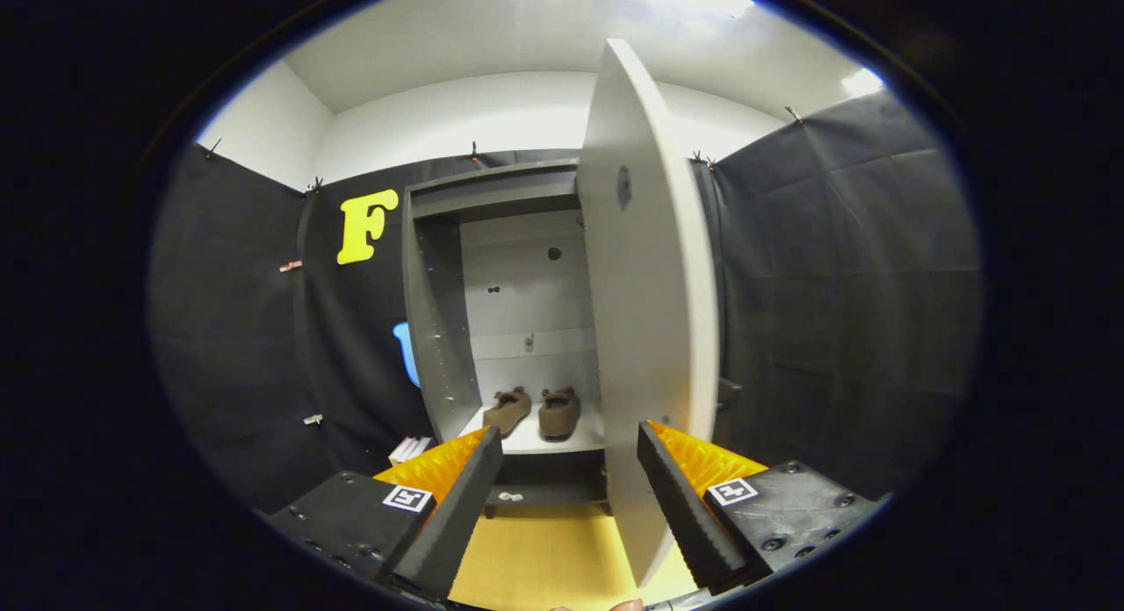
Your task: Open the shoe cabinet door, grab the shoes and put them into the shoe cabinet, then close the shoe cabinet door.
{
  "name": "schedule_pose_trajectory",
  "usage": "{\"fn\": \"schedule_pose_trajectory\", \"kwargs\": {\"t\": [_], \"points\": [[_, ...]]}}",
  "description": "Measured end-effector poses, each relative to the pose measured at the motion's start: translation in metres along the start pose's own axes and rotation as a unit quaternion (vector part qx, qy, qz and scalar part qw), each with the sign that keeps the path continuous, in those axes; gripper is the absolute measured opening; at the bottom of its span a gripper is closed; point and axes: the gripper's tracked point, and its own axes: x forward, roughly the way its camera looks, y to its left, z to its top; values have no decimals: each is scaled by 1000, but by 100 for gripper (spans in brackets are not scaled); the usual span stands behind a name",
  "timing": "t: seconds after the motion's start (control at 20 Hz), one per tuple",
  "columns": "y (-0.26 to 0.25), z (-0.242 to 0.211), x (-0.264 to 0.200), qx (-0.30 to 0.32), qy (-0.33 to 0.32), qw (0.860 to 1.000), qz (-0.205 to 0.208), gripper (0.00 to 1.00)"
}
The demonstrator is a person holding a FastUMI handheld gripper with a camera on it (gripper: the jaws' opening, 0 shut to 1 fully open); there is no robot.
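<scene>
Tool [569,497] level, fingers spread, holding nothing, aimed at the shoe cabinet [439,330]. Door [645,312] stands open between the fingers, nearer the right one. Shoes [534,412] sit paired on the far shelf [571,440].

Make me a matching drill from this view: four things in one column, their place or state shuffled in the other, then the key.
Things
1. shoes
2. cabinet door
3. hand-held gripper
4. floor

States or places
A. swung open, edge toward the camera
B. side by side on the cabinet's bottom shelf
C. yellowish, below the cabinet
D. fingers spread apart, holding nothing

Pairs: 1-B, 2-A, 3-D, 4-C
</scene>
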Motion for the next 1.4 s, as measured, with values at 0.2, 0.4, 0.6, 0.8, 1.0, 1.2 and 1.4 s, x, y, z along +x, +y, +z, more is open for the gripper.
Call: {"fn": "schedule_pose_trajectory", "kwargs": {"t": [0.2,0.4,0.6,0.8,1.0,1.2,1.4], "points": [[-64,3,-6,-28,6,998,-57,98],[-130,-3,13,-38,14,993,-108,98],[-161,-11,45,-27,29,992,-119,98],[-152,-13,51,-23,25,994,-103,98],[-139,-14,47,-13,25,994,-108,97],[-116,-18,42,-14,27,993,-111,98],[-77,-25,42,-10,29,996,-84,98]]}}
